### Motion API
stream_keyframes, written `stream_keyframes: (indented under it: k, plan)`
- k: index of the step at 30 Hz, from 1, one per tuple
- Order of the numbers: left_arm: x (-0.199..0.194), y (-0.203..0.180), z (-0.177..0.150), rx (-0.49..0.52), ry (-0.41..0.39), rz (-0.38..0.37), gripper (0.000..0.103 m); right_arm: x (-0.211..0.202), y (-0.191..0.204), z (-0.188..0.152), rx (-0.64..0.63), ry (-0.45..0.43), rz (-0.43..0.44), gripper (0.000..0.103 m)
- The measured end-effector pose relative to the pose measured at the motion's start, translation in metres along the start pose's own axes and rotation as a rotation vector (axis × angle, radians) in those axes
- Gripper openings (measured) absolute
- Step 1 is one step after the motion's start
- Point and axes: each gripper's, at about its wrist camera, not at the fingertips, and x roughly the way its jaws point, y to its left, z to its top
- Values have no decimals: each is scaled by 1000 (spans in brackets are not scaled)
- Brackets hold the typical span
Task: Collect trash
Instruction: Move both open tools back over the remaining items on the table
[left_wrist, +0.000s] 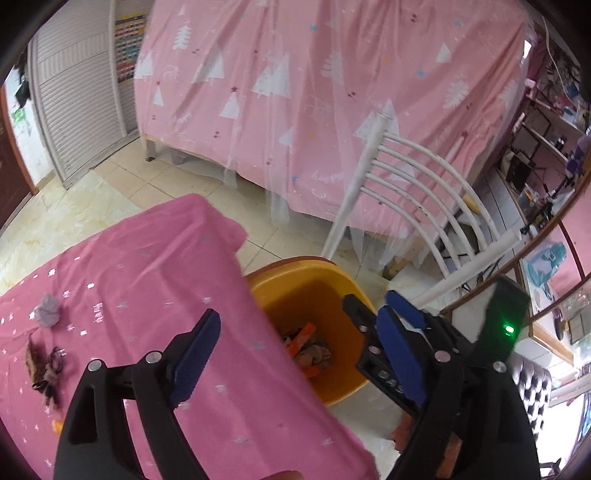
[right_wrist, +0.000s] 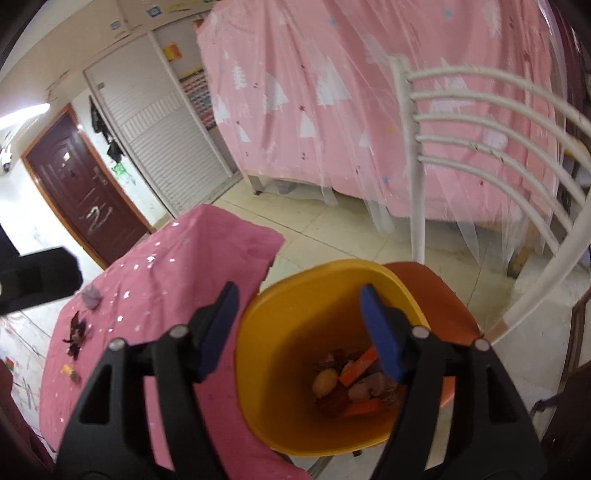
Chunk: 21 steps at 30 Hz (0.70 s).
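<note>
Pink tablecloth (right_wrist: 155, 280) w/ scraps, yellow bin (right_wrist: 295, 435) of trash beside, both grippers' fingers wide apart, empty

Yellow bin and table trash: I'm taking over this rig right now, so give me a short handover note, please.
Left claw: open, empty.
Right claw: open, empty, over the yellow bin.
The bin sits on the orange chair seat beside the pink-clothed table.
Done: several scraps are already in the bin.
Left: crumpled grey wad, dark scraps and a small orange bit lie on the cloth.
</note>
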Motion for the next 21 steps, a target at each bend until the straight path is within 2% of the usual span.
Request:
stream_keyframes:
  k: [11,21]
  plan:
    - [-29,100,-10,-141,-21,96,84,-4,72,-11,-111,9,77,66]
    - [-53,169,-9,-201,-45,169,84,1,141,-21,-232,43,143,66]
